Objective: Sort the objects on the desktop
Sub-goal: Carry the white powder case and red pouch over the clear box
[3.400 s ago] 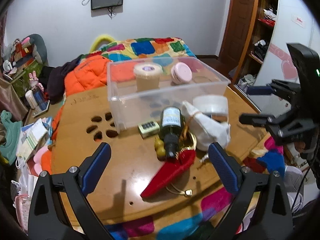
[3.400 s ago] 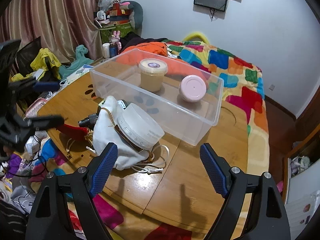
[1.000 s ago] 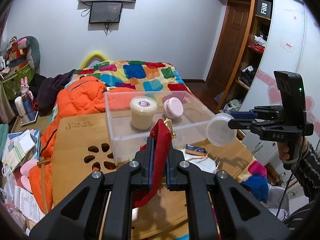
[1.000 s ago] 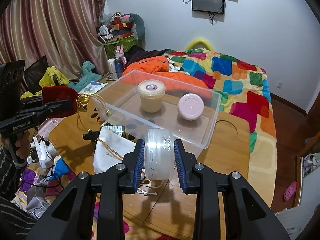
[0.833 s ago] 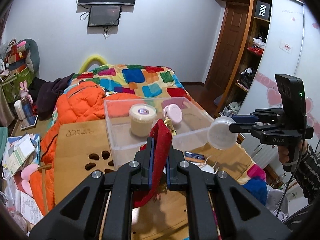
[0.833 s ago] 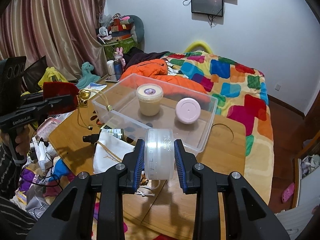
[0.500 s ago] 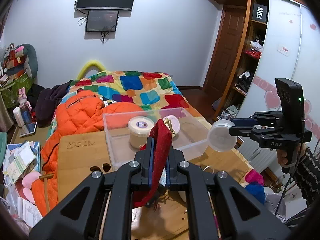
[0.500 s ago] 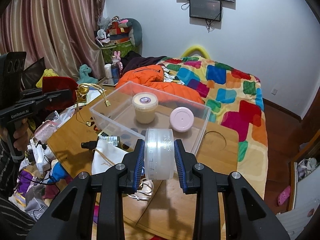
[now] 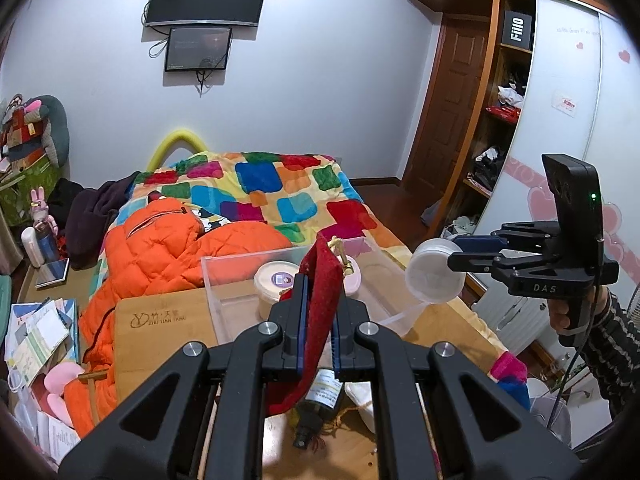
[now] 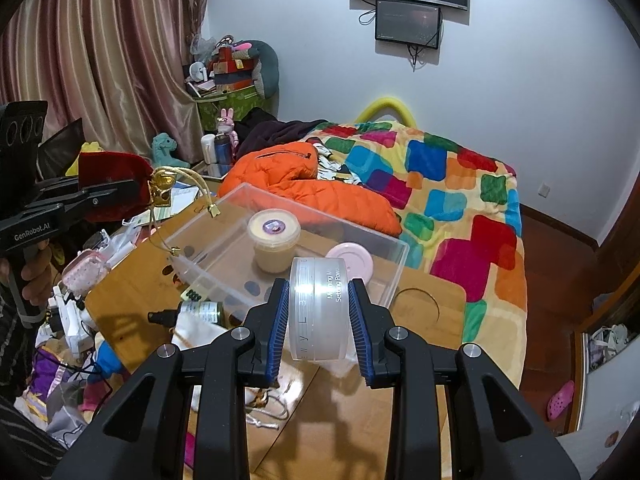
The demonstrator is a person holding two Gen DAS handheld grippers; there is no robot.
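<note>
Transfer step in hand. The left gripper was clamped on a red velvet pouch with gold cord; the right gripper pinched a translucent round jar. Both were held level above the wooden table's near edge, short of the clear plastic bin. Judged next: advance over the bin, lower, release.

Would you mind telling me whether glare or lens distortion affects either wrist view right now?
Right wrist view: a bright glare band crosses the white jar held by the right hand-held gripper. Left wrist view: fisheye bending curves the wardrobe door; dark vignette fills the corners in both views.
</note>
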